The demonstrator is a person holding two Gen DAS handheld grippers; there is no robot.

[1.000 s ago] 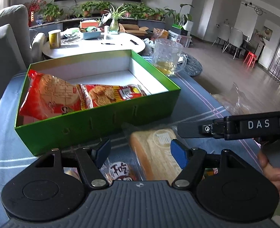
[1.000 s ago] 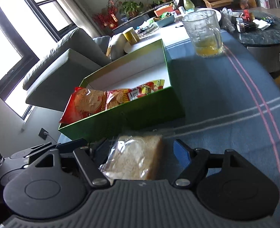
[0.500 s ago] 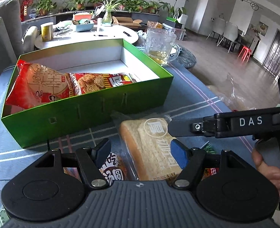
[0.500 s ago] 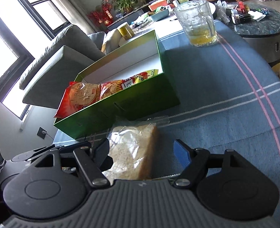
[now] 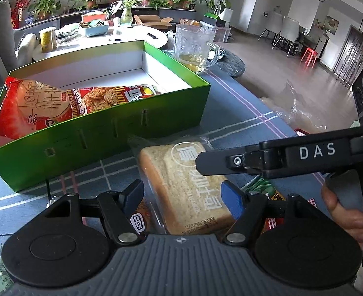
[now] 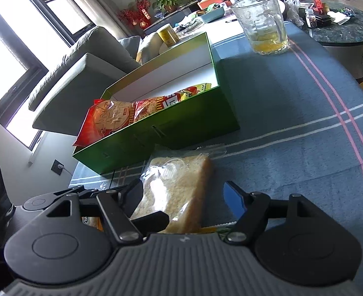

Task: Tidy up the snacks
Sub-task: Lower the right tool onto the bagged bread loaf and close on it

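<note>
both tongs half-open over the bagged bread, neither gripping it

left gripper [image 5: 181,194] and right gripper [image 6: 183,194] straddle the bread pack [image 5: 191,187], pads clear; green box [image 5: 102,133] just beyond it. "das" reads on the right gripper's arm; bread print chinese, partly legible date. versus a second ago, more of the bread shows between the left gripper's fingers.

Near end of bagged bread [image 5: 188,185] and neighbouring packets [image 5: 267,192] behind tongs' housing.
</note>
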